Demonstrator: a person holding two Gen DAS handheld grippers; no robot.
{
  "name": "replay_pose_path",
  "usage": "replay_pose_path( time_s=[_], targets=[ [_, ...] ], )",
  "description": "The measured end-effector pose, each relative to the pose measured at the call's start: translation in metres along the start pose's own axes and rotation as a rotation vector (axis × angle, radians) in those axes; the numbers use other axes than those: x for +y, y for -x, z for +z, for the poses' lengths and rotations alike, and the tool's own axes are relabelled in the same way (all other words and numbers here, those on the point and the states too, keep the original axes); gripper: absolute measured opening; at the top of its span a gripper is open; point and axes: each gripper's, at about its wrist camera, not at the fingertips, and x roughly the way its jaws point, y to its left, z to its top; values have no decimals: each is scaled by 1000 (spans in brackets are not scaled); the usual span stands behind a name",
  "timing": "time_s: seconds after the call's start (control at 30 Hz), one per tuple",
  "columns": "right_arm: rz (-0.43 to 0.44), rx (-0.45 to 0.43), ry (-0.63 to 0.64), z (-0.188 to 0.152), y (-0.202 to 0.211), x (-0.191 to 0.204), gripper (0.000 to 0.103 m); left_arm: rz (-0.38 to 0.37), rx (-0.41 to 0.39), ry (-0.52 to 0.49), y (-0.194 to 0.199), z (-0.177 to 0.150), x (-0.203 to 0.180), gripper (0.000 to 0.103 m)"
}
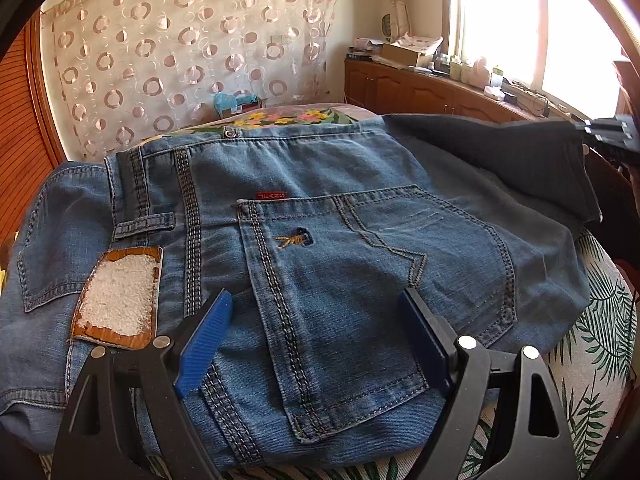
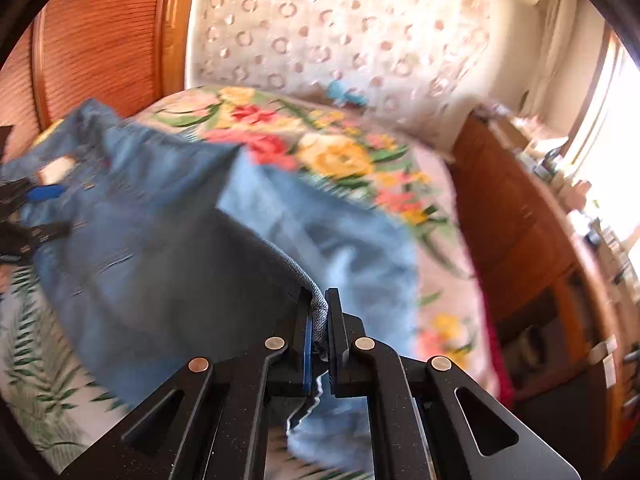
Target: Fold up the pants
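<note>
Right wrist view: our right gripper (image 2: 319, 328) jaws are clenched on a hem of the jeans (image 2: 168, 248), lifting that leg to fold it across. Ahead of our left gripper (image 1: 316, 340), jaws released, the seat lies flat on the bed (image 1: 600, 320), pocket up.

pants (image 1: 320, 264) on bed (image 1: 600, 340), under and ahead of left gripper (image 1: 316, 312) | pant leg (image 2: 180, 264) ahead-left of right gripper (image 2: 319, 312), hem between its fingers
</note>
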Motion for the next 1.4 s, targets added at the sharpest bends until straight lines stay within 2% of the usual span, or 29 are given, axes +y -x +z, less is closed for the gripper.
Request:
replay_pose_path(
  time_s=[0.17, 0.27, 0.4, 0.57, 0.63, 0.67, 0.83, 0.97, 1.07, 1.1, 1.13, 1.2, 1.27, 1.4],
  targets=[
    [-161, -15, 26, 21, -20, -37, 5, -1, -1, 5, 0, 0, 2, 85],
    [-226, 0, 26, 27, -41, -52, 5, 0, -1, 5, 0, 0, 2, 85],
    [-268, 46, 25, 33, -82, -63, 5, 1, -1, 5, 0, 0, 2, 85],
    [-300, 73, 37, 46, -120, -55, 5, 4, 0, 4, 0, 1, 2, 85],
    [-314, 79, 29, 54, -131, -53, 5, 4, 1, 4, 0, 1, 2, 85],
    [-316, 83, 23, 70, -135, -50, 5, 5, 1, 4, -1, 0, 2, 85],
    [-325, 104, 10, 75, -140, -52, 5, 5, 1, 5, -1, -1, 4, 85],
    [-311, 138, -10, 76, -152, -57, 5, 8, 2, 3, -2, -1, 5, 85],
    [-251, 149, -87, 74, -152, -65, 8, 11, 2, 3, -2, -1, 5, 85],
    [-212, 138, -123, 74, -146, -68, 12, 14, 2, 2, -2, -1, 5, 85],
    [-188, 129, -147, 73, -139, -67, 20, 17, 2, 0, -2, -2, 6, 85],
    [-168, 94, -154, 72, -120, -61, 31, 20, 0, -1, -2, -1, 5, 85],
    [-135, 61, -145, 68, -99, -50, 46, 20, -15, 12, 2, -2, 7, 85],
    [-47, 7, -104, 55, -51, -20, 50, 19, -28, 44, 16, -3, 14, 85]
  ],
)
